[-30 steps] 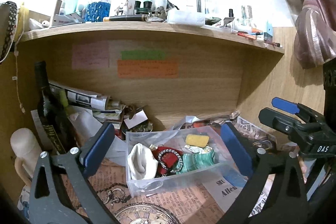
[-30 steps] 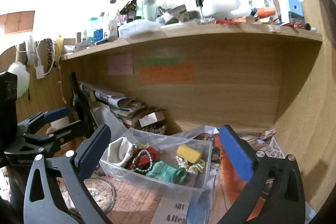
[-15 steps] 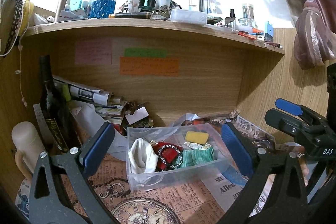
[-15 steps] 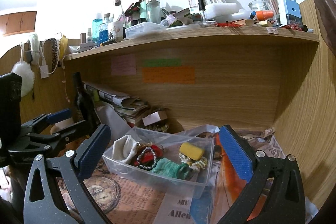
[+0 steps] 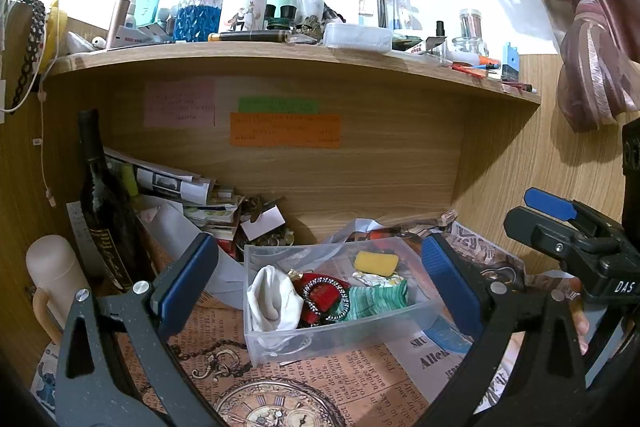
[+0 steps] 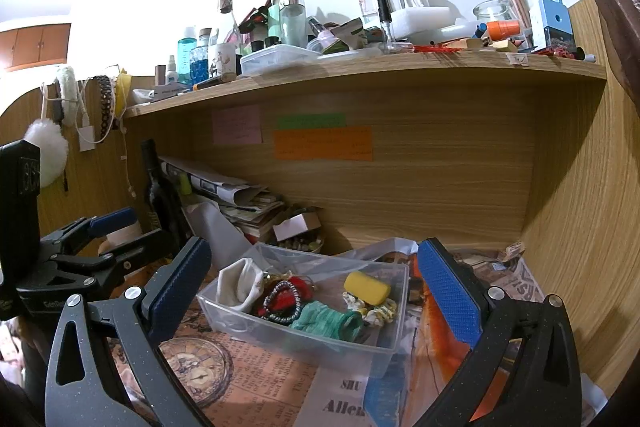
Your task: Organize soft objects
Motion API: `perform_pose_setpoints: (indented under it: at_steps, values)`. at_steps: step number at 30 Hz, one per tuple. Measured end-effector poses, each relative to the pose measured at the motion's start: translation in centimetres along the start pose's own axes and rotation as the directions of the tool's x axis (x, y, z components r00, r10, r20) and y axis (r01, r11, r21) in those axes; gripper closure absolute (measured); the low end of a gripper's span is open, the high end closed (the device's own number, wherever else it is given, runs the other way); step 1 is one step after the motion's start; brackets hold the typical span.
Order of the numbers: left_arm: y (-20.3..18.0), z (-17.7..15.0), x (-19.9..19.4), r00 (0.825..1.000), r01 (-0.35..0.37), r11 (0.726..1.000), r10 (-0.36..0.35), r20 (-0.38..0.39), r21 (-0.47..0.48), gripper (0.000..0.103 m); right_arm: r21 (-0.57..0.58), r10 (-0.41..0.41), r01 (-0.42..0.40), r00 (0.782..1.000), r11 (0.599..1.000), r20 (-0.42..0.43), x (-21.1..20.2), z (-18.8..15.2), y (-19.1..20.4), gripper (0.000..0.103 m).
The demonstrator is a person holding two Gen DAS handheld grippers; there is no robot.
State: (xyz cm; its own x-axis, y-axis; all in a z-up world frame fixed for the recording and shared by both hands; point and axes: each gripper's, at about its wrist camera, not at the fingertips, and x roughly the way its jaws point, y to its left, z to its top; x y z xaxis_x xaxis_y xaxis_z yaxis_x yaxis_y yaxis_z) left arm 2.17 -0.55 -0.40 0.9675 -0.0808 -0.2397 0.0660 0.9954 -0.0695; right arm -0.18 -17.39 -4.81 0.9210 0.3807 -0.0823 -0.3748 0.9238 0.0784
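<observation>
Where bottle (image 5: pixel 105 211) stands: papers (image 5: pixel 176 183) (stacked)

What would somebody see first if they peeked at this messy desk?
Probably the clear plastic box in the middle, on the old-newspaper paper, holding a white cloth, a green cloth and a yellow sponge. Next, the shelf above, crowded with bottles, and the orange note stuck on the wooden back wall. The left hand-held gripper and right hand-held gripper both hang open in front of the box.
</observation>
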Motion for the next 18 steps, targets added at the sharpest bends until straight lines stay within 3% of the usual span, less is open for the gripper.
perform_pose_setpoints:
  at_steps: [18]
  values:
    - [0.17,0.07,-0.20,1.000,0.017,1.000,-0.017,0.005,-0.006,0.000,-0.001,0.005,-0.005,1.000,1.000,-0.001,-0.11,-0.04,0.22,0.000]
